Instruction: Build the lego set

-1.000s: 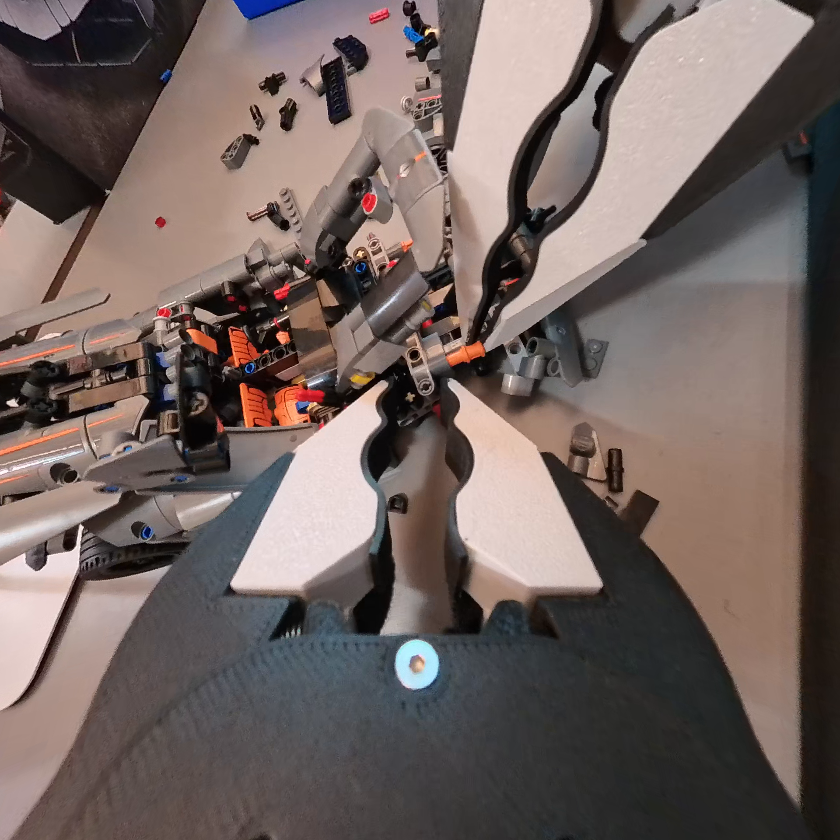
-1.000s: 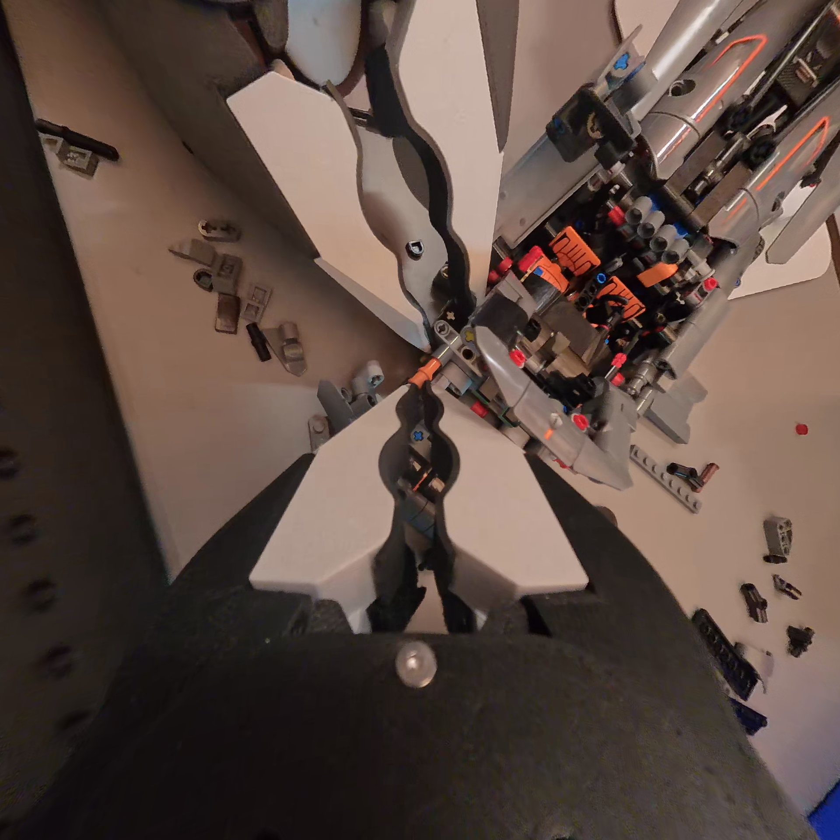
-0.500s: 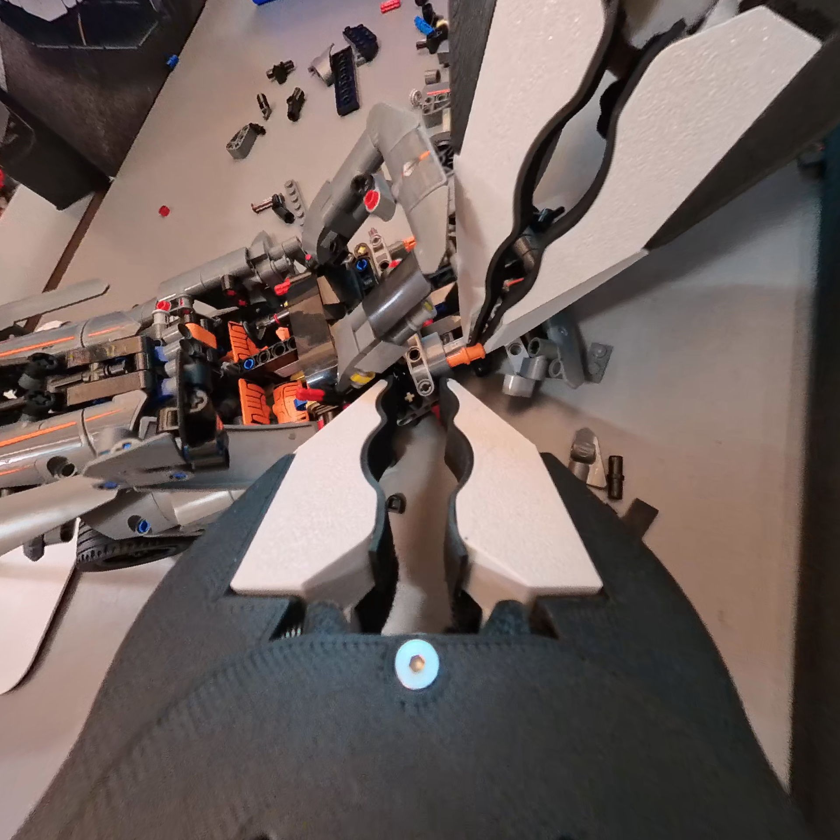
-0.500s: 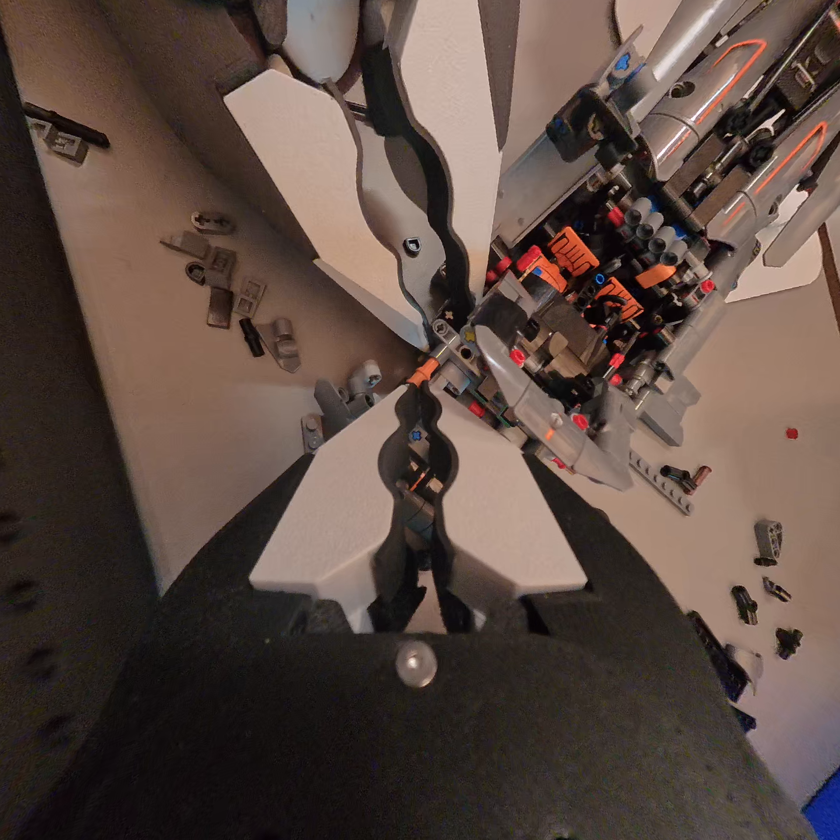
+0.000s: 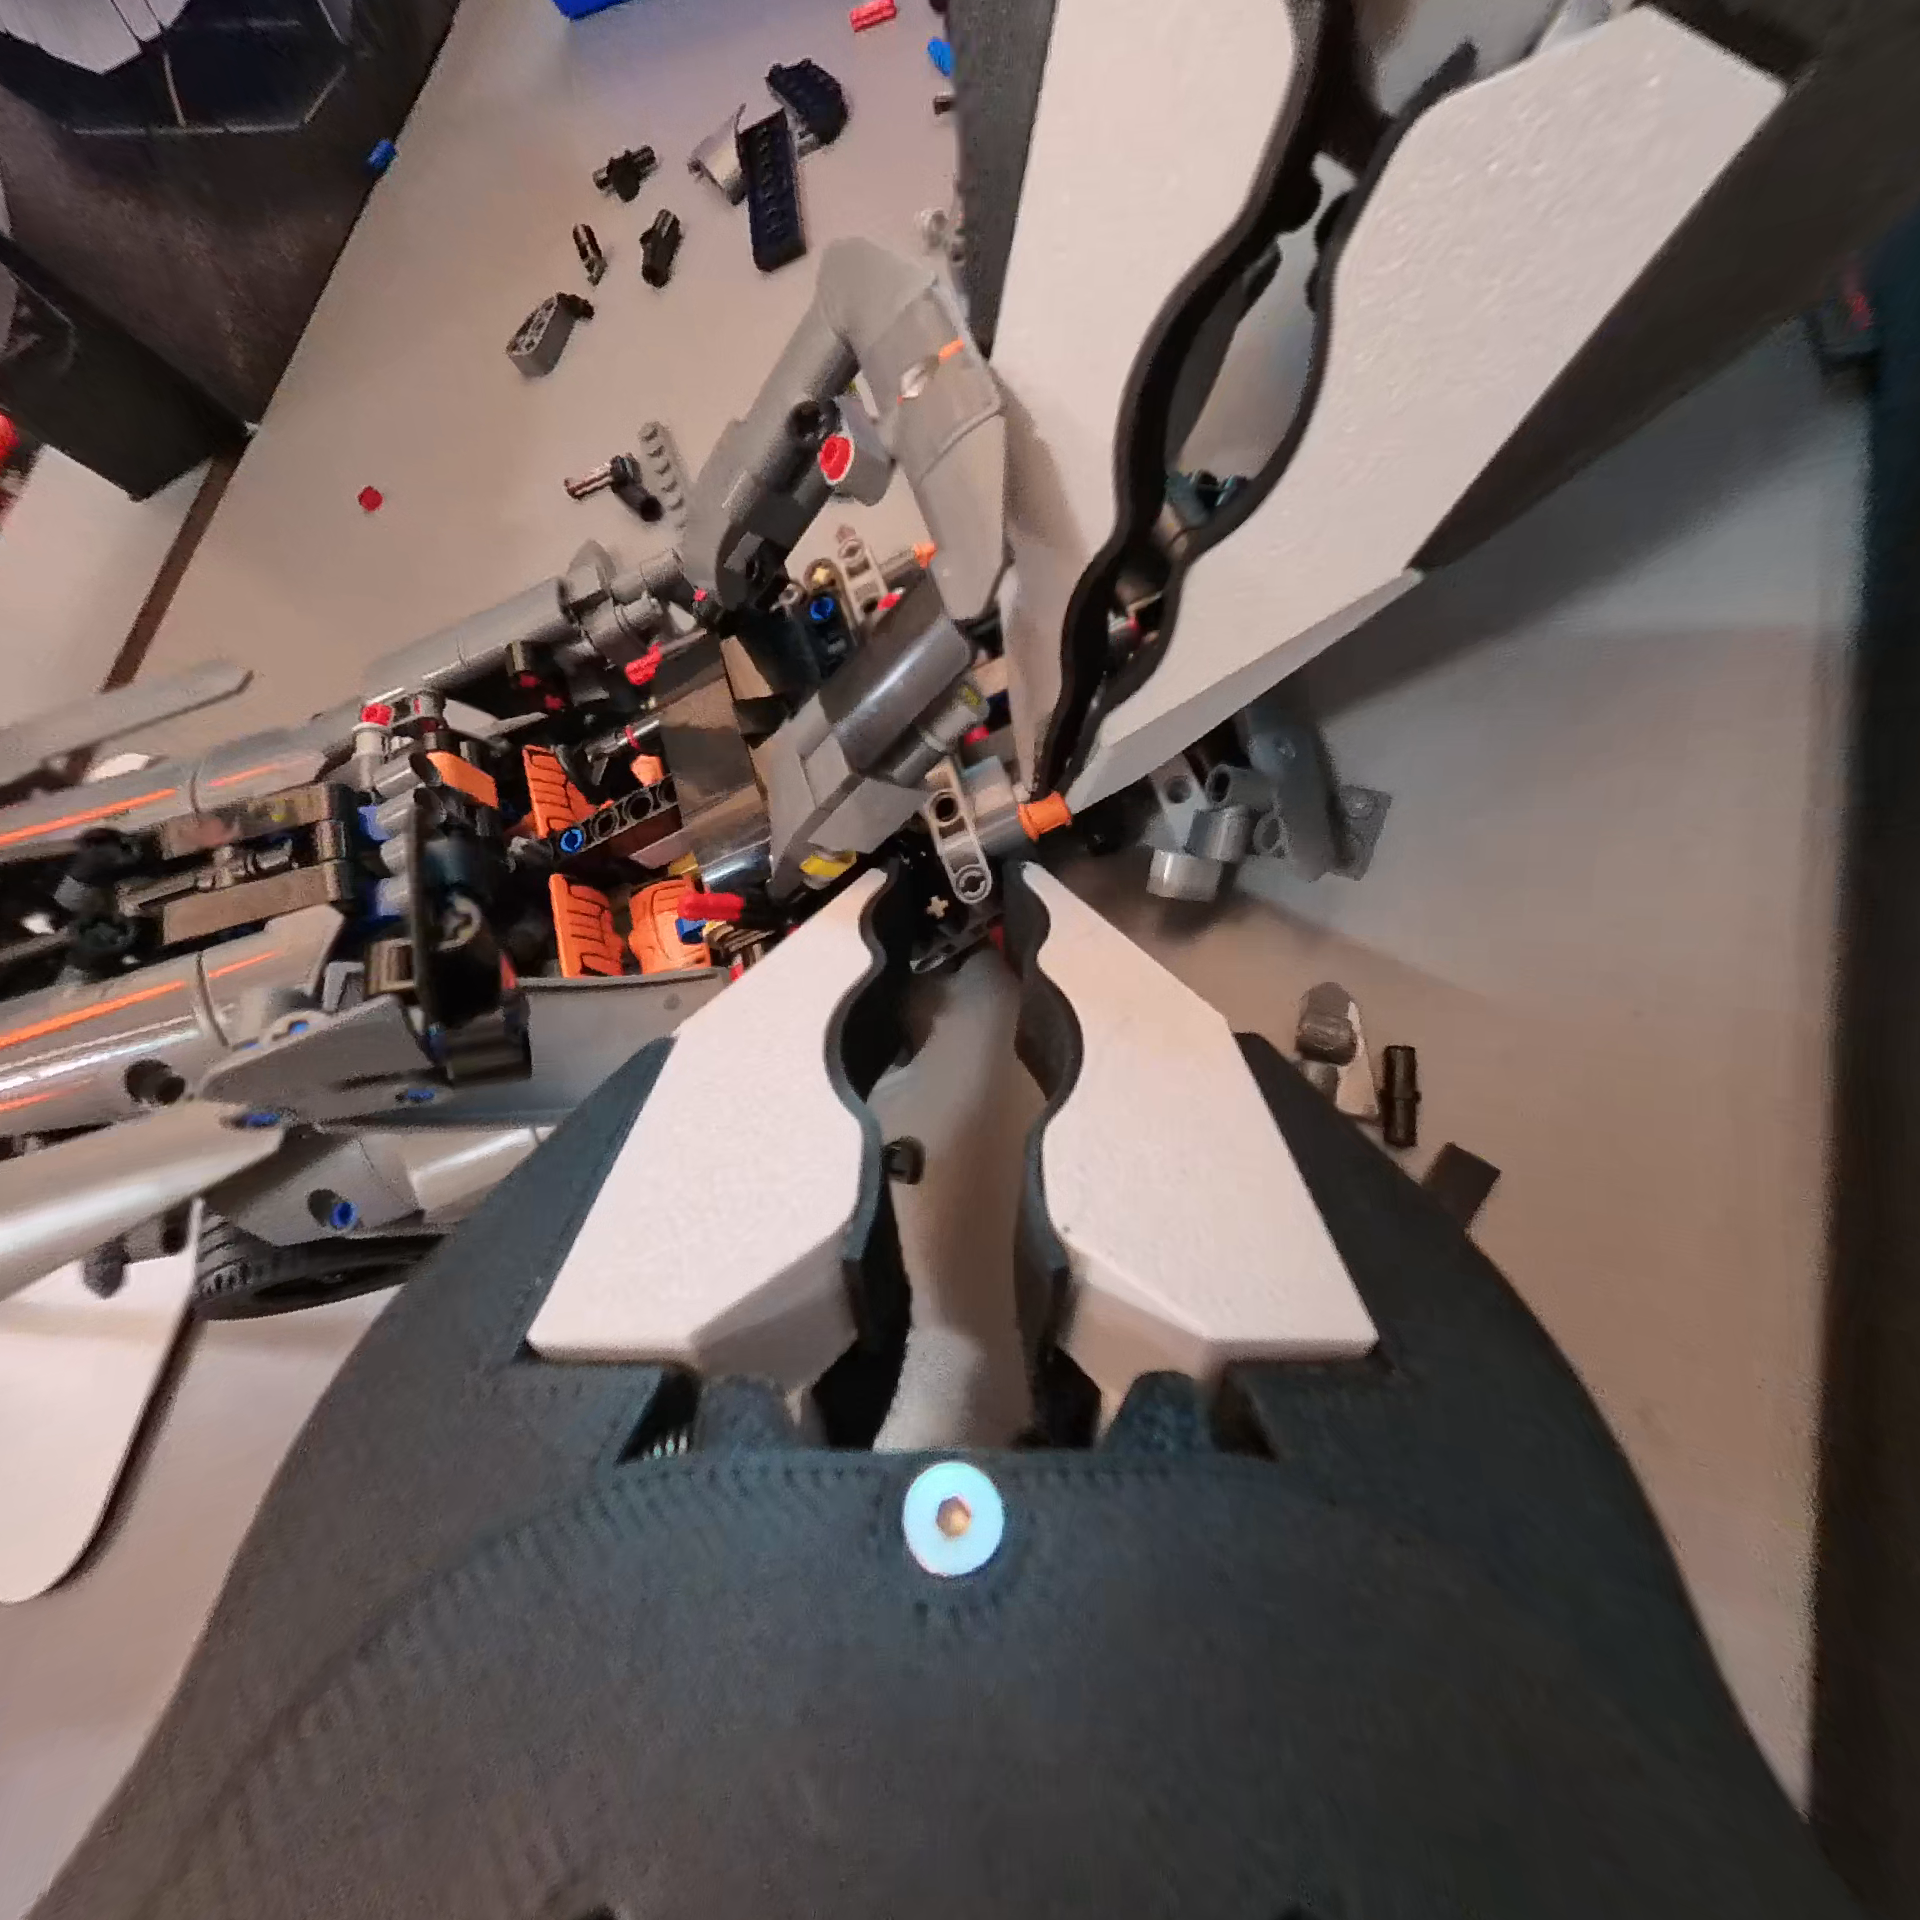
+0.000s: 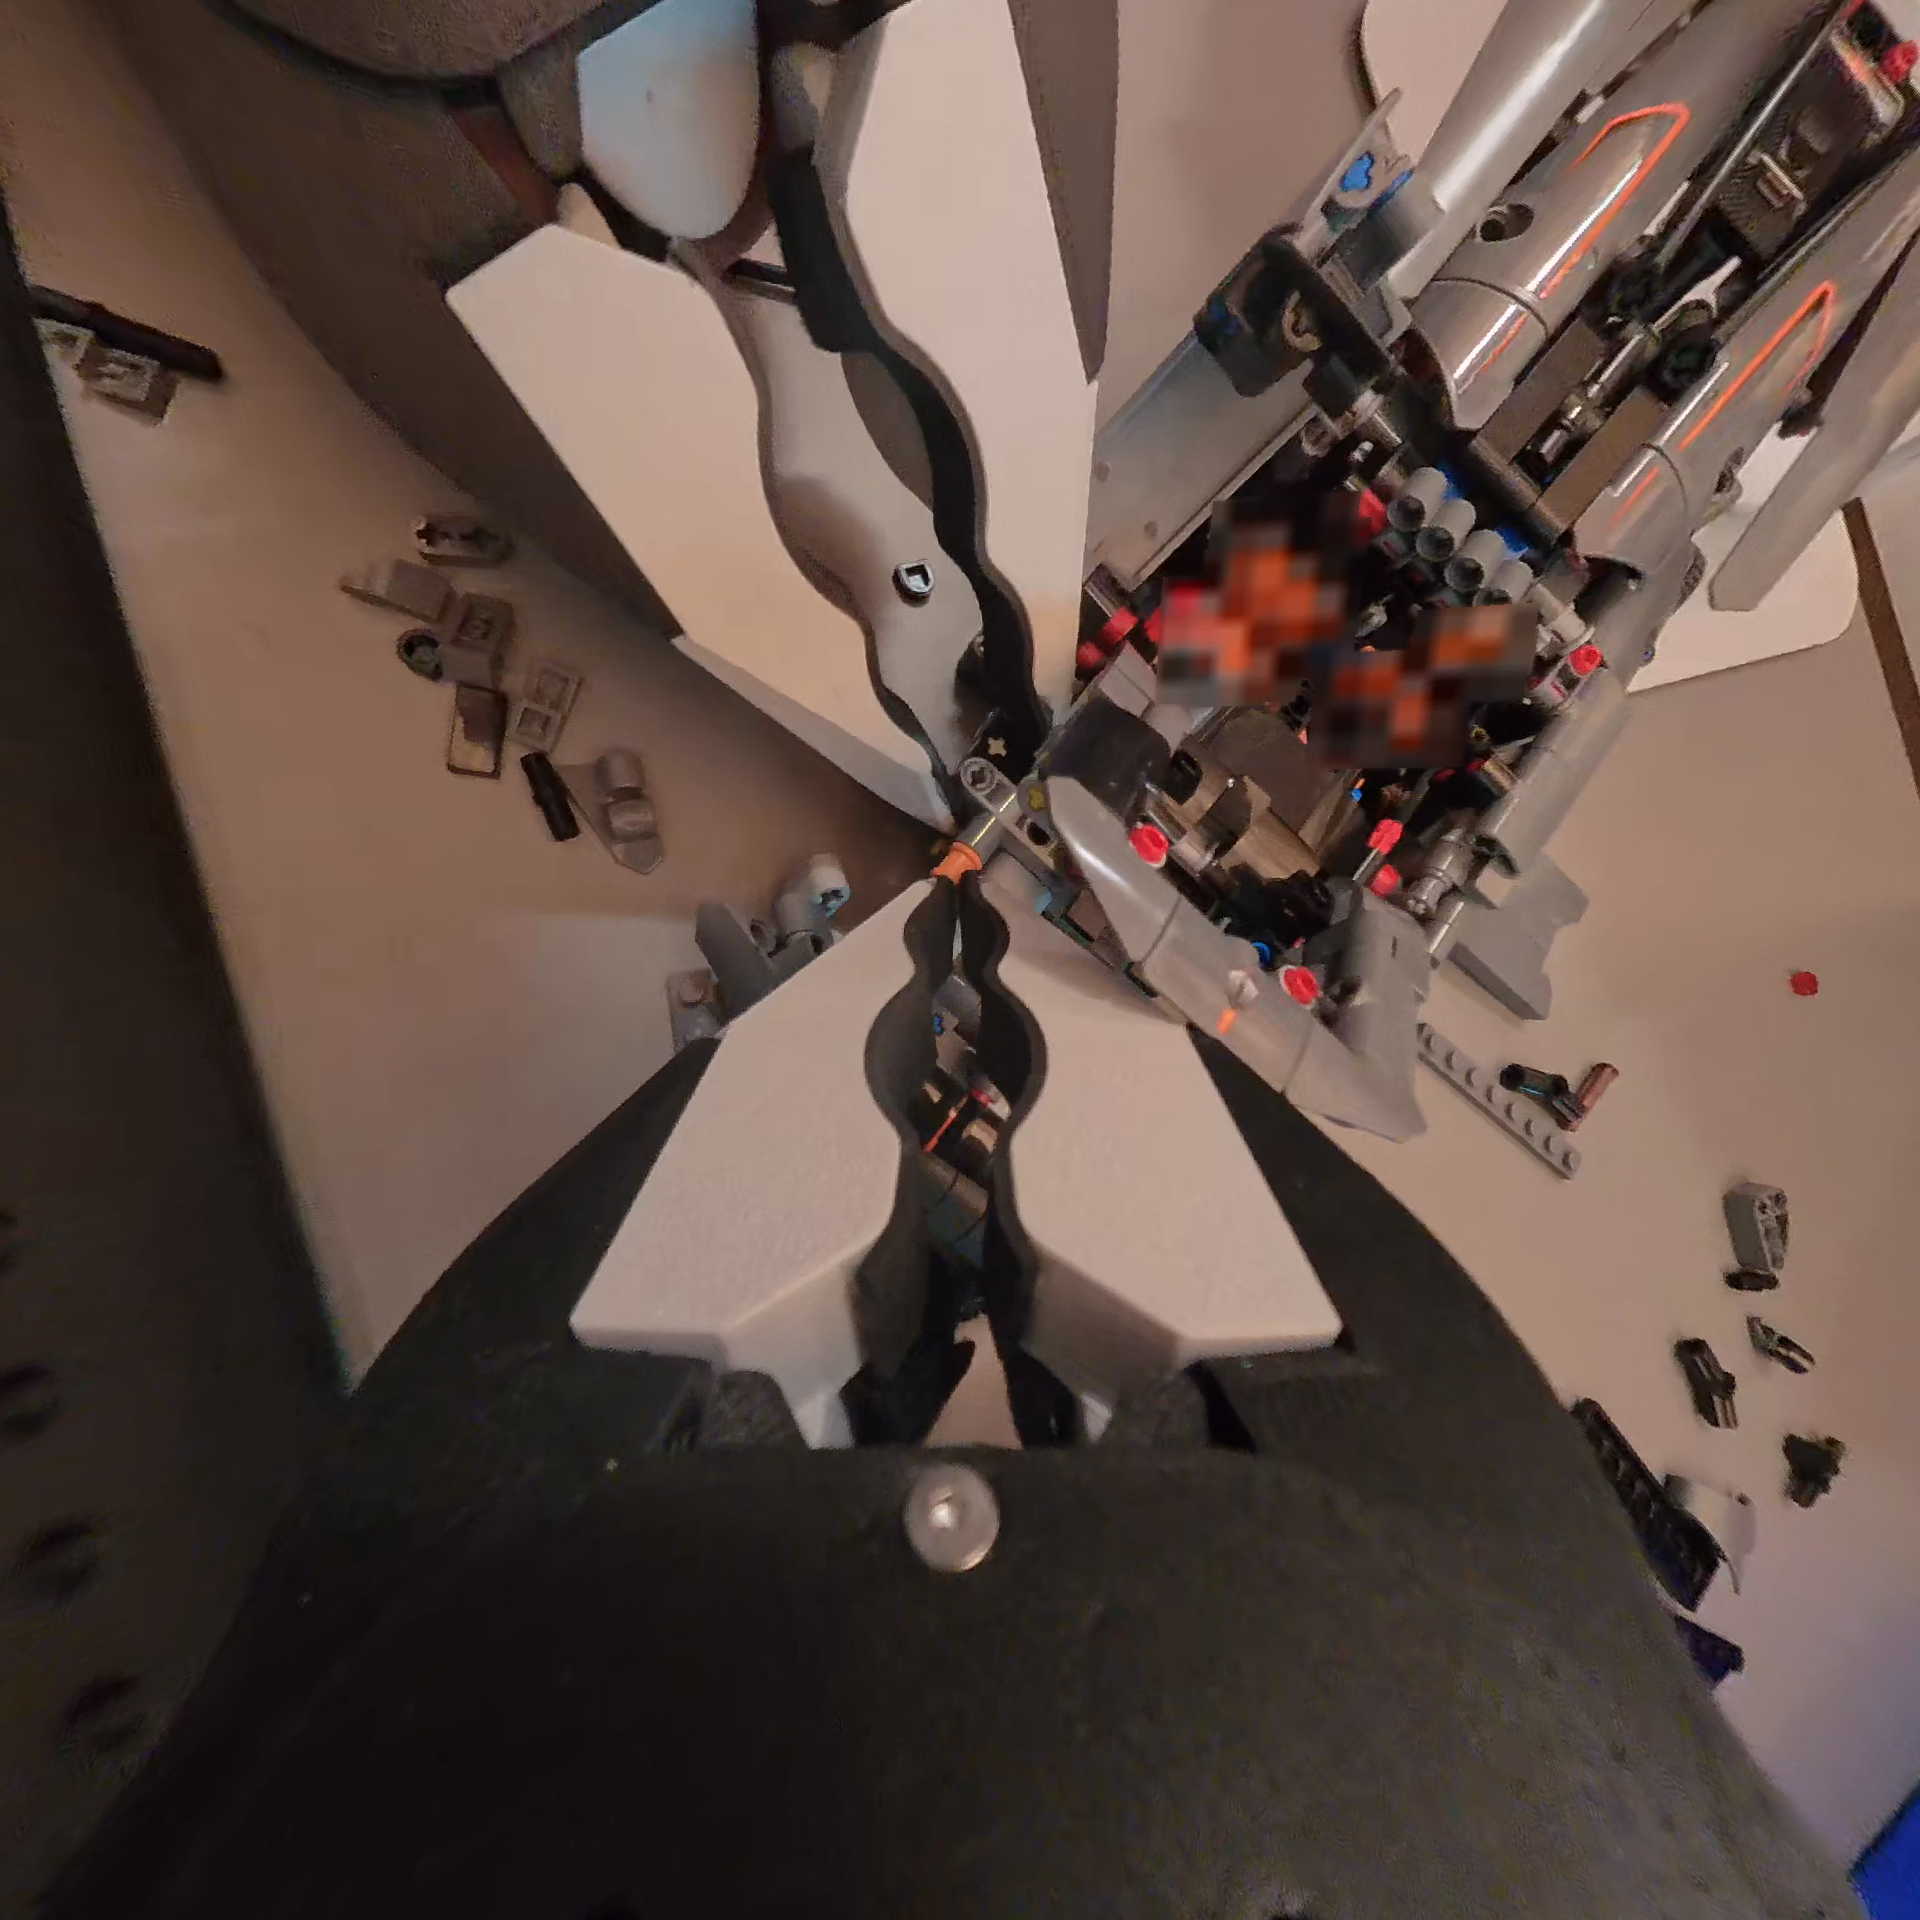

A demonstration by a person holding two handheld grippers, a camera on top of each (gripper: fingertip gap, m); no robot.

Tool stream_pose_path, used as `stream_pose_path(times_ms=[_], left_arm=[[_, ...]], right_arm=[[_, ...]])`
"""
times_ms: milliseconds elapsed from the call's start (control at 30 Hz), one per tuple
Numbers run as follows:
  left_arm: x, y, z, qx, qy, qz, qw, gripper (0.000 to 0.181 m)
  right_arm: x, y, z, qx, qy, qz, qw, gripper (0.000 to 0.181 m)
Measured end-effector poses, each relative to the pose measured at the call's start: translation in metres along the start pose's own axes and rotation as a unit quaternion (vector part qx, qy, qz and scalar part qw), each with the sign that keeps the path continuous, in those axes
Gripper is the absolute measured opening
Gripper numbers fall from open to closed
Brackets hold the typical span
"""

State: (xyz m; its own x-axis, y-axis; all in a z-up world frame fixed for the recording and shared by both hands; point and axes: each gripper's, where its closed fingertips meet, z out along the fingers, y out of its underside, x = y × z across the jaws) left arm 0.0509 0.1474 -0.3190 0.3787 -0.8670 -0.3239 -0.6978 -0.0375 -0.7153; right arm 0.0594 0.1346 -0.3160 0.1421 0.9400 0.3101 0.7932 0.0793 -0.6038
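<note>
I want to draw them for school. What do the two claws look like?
Both look alike. Each claw, left and right, has a rounded black body with a woven-looking texture, one shiny screw in the middle, and two pale grey wedge-shaped fingers edged inside with wavy black pads. No cables or sleeves show.

Left gripper point(image 5: 951, 894) low, jaws narrowly parted with tips nearly meeting. Right gripper point(image 6: 956, 899) opposite, jaws pinched almost together at the tips. Both grippers tip to tip, nearly touching, angled toward each other over the desk point(image 5: 1558, 935).
</note>
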Motion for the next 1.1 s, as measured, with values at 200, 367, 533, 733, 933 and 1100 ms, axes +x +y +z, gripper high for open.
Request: stream_pose_path(times_ms=[200,367,533,733,933,1100], left_arm=[[-0.003,0.001,0.0,-0.005,-0.006,-0.002,1.0,0.015],[-0.002,-0.001,-0.001,0.007,0.004,0.008,1.0,0.015],[-0.002,-0.001,-0.003,0.007,0.003,0.02,1.0,0.016],[0.0,0.001,-0.004,0.001,-0.004,0.044,0.999,0.019],[-0.001,0.004,-0.006,-0.004,0.0,0.042,0.999,0.018],[-0.005,0.01,-0.011,-0.015,0.01,0.035,0.999,0.017]], right_arm=[[0.003,-0.001,0.002,-0.003,0.013,0.001,1.0,0.0],[0.001,-0.002,-0.004,0.01,0.01,-0.011,1.0,0.01],[-0.001,-0.014,-0.028,0.078,-0.021,0.0,0.997,0.019],[0.015,-0.027,-0.081,0.22,-0.039,0.043,0.974,0.016],[0.039,-0.019,-0.109,0.289,-0.023,0.091,0.953,0.012],[0.058,-0.012,-0.122,0.317,0.003,0.129,0.939,0.012]])
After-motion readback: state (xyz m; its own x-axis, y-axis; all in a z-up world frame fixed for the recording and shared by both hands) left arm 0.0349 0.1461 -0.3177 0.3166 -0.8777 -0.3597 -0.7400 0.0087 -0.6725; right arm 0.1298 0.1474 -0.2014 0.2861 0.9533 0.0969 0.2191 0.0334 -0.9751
